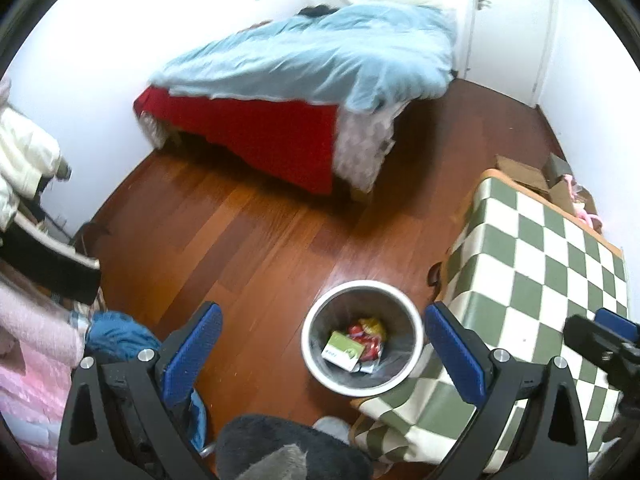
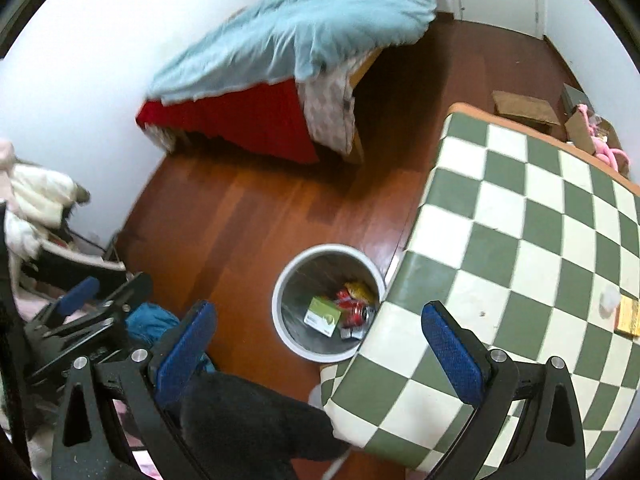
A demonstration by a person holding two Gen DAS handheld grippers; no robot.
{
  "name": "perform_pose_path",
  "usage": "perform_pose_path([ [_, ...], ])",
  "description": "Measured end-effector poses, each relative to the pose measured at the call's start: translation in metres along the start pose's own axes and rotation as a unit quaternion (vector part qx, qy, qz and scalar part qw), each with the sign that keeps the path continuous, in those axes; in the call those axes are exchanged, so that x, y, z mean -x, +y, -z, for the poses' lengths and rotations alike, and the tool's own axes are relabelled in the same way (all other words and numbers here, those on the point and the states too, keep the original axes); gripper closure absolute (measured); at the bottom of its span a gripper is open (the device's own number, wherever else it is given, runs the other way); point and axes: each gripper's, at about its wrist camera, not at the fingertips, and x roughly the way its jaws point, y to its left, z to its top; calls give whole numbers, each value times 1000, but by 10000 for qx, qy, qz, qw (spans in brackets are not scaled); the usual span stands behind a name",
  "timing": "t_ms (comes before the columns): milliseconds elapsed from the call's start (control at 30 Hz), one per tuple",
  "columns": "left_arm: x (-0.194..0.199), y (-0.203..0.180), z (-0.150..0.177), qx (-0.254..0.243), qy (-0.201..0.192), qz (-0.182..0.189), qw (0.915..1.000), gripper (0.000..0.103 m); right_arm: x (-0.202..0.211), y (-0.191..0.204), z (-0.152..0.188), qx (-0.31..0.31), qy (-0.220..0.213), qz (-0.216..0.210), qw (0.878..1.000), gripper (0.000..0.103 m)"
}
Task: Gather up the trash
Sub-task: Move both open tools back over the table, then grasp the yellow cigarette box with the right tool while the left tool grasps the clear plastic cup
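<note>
my left gripper (image 1: 322, 354) and right gripper (image 2: 316, 346) hang with jaws spread, empty, above the trash bin (image 1: 362, 350) beside the checkered bench (image 2: 520, 240).

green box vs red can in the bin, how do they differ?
The green box is flat-sided, green and white, and sits toward the left of the bin. The red can is rounded, shiny red, and lies to its right, beside a yellow wrapper. Both rest on the bin's bottom.

Bin (image 2: 280, 312) near rim hidden behind desk (image 2: 520, 220) corner; box (image 2: 628, 316) cut by frame edge; bed (image 1: 304, 52) blurred.
</note>
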Motion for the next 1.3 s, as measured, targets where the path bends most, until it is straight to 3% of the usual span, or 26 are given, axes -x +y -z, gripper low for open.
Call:
perform_pose_path([
  [133,-7,-48,0,-289,-21,79,9995,0,34,-44,2,-388,-224,31,9990,0],
  [300,-41,-138,16,-717,280,370,9963,0,57,-140,18,-985,-169,700,9925,0],
  [433,-76,-223,44,-1210,613,471,9896,0,64,-247,34,-1607,101,1491,9756,0],
  [600,-99,-311,78,-1738,899,610,9788,0,58,-368,54,-2030,666,2057,9550,0],
  [700,-106,-348,93,-1989,875,567,9744,0,36,-414,57,-1501,1355,2320,9515,0],
  [800,-111,-369,103,-2122,894,552,9716,0,9,-432,58,-584,2055,2508,9442,0],
  [1000,-121,-390,111,-2221,944,521,9690,0,-28,-444,57,833,2492,2852,9218,0],
  [1133,-125,-397,111,-2230,978,539,9684,0,-32,-462,48,709,2280,2629,9348,0],
  [1300,-127,-404,111,-2272,977,572,9672,0,-28,-489,43,-100,1750,2123,9614,2],
])
